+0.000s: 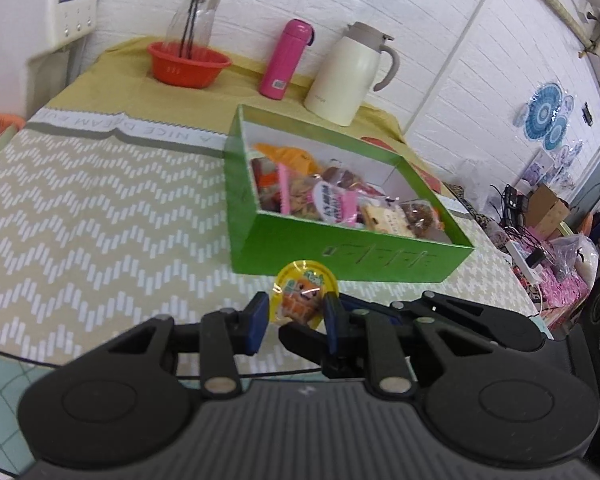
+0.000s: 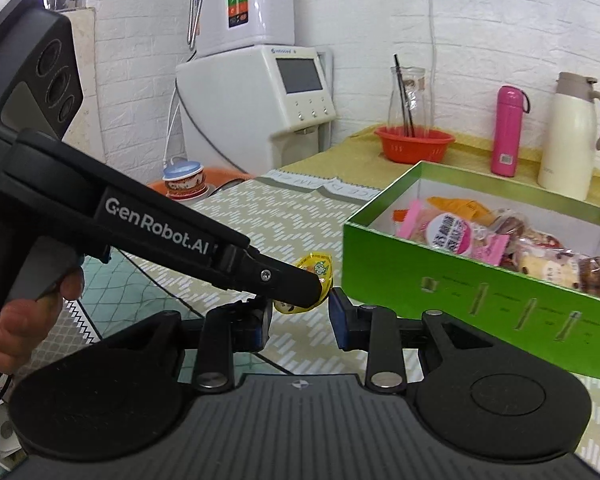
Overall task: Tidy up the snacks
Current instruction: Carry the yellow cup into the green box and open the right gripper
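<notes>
My left gripper (image 1: 294, 318) is clamped on the yellow jelly cup (image 1: 305, 294), just off the near wall of the green box (image 1: 340, 250) of snacks. My right gripper (image 2: 300, 320) is open, holding nothing, jaws flanking the cup, near the tabletop's (image 1: 80, 208) front edge.

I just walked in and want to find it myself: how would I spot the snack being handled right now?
Find the big green box of snacks on the zigzag-patterned tablecloth. Just in front of its near wall, two black grippers meet around a small round jelly cup. Unlike the wrapped snacks piled inside the box, it sits outside it, with a bright yellow lid and a cartoon picture.
</notes>
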`<state>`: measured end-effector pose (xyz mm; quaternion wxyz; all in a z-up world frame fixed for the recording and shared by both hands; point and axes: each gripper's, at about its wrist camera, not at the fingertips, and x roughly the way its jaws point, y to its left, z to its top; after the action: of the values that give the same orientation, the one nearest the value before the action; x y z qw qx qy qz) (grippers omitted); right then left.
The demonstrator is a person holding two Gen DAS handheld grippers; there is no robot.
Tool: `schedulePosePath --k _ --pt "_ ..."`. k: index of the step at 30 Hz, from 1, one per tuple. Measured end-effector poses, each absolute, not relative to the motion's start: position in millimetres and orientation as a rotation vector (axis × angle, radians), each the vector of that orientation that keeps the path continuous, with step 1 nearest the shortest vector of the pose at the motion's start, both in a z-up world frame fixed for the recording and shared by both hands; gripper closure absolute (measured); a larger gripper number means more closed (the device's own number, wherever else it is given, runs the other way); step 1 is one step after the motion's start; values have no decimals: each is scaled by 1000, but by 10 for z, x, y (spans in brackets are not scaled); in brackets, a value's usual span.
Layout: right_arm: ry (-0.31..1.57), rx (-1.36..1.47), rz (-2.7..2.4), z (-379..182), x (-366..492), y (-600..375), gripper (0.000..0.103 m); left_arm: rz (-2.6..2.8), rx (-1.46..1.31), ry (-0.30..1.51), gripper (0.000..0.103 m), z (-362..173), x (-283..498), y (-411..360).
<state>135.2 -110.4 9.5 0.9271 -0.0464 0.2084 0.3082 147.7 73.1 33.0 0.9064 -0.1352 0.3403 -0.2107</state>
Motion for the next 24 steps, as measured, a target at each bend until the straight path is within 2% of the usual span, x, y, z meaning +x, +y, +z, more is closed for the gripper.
schedulePosePath --k 11,24 --pt "342 -2 471 310 1518 -1789 47 -553 -233 646 84 623 1864 19" --pt "365 57 428 178 1963 -2021 46 -556 -213 676 84 534 2469 -238"
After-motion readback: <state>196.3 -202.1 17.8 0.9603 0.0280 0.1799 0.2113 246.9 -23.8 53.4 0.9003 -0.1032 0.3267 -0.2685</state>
